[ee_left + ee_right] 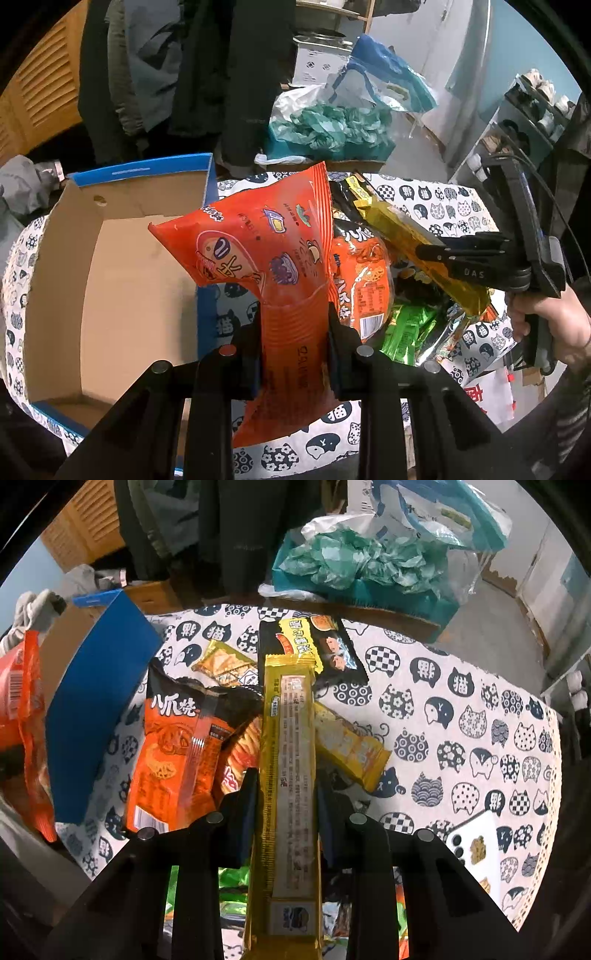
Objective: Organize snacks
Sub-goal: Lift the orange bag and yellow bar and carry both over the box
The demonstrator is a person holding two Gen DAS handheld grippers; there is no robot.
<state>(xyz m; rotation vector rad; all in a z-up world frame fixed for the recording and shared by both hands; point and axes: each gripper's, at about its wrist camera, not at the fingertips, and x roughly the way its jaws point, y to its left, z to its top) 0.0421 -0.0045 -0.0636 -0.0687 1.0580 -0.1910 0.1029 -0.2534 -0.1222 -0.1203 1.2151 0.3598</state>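
Box: I see the open cardboard box with blue outer walls (110, 266) at the far left of the cat-print tablecloth (436, 195); its brown floor is bare as far as I can see.
Left gripper: my left gripper (293, 332) has its two fingers pressed against the sides of the orange-red plastic snack bag with cartoon drawings (273, 251), holding it by its lower half. The bag stands tilted, its top corner leaning over the box's right wall.
Left bag from the other camera: in the right wrist view the same bag (26, 716) hangs at the box's (99, 716) left side, above its opening.
Pile: just right of the box lies a heap of packets, with an orange and black crinkled snack bag with white lettering (173, 753) nearest the blue wall, a small yellow cracker packet (229, 664) beyond it, a black packet with a yellow label (317, 646) farther right, and another yellow packet (351, 749) right of that. Green foil wrappers (410, 328) show at the near edge of the heap.
Right gripper: my right gripper (284, 797) is clamped on the long gold foil snack stick pack (288, 746), gripping it across its width about midway along. From the left camera I see this pack (417, 236) raised above the heap, well right of the box, with the gripper (436, 254) and my right hand (554, 317) behind it.
Far right: a white phone (476, 845) lies on the tablecloth (461, 738), well away from the box.
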